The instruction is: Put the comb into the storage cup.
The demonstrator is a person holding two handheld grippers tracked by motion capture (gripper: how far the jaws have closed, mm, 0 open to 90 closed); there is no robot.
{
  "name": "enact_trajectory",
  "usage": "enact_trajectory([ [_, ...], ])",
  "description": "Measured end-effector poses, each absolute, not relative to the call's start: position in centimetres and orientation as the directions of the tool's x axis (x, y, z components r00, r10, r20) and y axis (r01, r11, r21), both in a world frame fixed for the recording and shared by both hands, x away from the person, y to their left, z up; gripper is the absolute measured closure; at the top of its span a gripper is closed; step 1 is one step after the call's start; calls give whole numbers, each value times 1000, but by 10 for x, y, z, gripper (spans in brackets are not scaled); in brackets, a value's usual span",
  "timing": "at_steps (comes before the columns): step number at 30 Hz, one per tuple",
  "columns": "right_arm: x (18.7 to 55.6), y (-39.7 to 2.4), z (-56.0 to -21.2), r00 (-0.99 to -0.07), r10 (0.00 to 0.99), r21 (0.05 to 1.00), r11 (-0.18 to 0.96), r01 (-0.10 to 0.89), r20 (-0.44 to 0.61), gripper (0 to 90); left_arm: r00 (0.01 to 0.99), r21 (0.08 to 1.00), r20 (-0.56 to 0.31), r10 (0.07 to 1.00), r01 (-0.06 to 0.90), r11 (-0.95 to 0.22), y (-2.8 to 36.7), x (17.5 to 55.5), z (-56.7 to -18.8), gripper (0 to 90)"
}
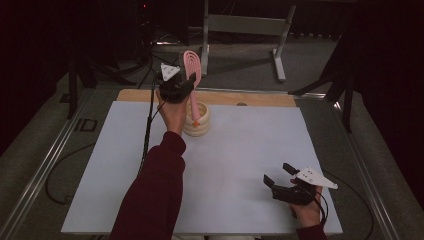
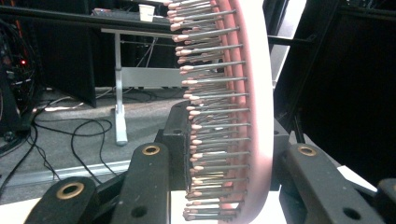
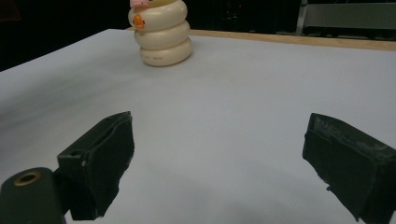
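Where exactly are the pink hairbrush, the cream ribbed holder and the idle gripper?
pink hairbrush (image 1: 192, 67), high view, on its oval head.
cream ribbed holder (image 3: 163, 35), right gripper view, on its middle ring.
right gripper (image 1: 280, 175), high view, midway between its open fingertips.

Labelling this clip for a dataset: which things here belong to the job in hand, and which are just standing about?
In the job:
- pink hairbrush, clamped upright in the left gripper
- cream ringed holder, with the brush handle's tip at its mouth

Standing about:
- right gripper, open above bare table
- metal frame on the floor behind
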State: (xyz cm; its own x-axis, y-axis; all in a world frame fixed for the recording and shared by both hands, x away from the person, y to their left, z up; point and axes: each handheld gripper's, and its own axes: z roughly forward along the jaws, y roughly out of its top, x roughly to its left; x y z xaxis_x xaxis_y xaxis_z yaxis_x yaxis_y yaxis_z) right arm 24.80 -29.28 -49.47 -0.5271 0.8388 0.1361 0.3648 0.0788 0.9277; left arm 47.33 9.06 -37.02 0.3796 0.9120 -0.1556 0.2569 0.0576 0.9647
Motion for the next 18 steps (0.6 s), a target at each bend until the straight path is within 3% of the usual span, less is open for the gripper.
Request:
enact_trajectory([
  [18,248,-292,-494,-529,837,930,69,361,143,89,336,963,-169,927,255,84,91,481,-376,656],
])
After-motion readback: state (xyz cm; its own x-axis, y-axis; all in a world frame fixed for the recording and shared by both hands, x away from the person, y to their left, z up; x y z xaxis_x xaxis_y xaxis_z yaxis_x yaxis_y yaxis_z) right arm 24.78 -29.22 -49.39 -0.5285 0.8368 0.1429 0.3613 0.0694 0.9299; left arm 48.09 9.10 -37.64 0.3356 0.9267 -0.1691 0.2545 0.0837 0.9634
